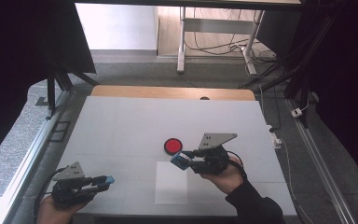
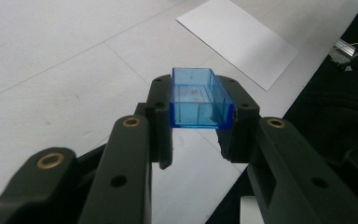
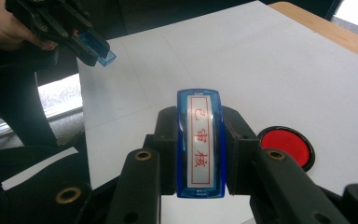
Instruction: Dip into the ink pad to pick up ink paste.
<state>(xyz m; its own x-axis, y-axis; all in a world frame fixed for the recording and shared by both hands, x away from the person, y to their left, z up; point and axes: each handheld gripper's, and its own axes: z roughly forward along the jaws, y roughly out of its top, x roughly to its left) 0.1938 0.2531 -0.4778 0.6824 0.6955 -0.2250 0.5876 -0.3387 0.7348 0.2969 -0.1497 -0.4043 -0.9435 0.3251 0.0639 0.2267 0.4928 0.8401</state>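
My left gripper (image 1: 103,180) hovers over the table's near left corner, shut on a clear blue cap (image 1: 108,179). In the left gripper view the cap (image 2: 199,100) sits crosswise between the jaws of that gripper (image 2: 199,93). My right gripper (image 1: 184,160) is at centre right, shut on a blue stamp (image 1: 179,160). The right gripper view shows the stamp (image 3: 200,149) with red characters on a white label, clamped by the right gripper (image 3: 200,128). A round red ink pad (image 1: 172,146) lies on the table just beyond it, and the ink pad (image 3: 286,145) appears right of the jaws.
A white sheet of paper (image 1: 171,183) lies near the front edge between the two grippers. The grey table top (image 1: 121,126) ends in a wooden strip (image 1: 168,92) at the back. Metal rails and cables run along both sides.
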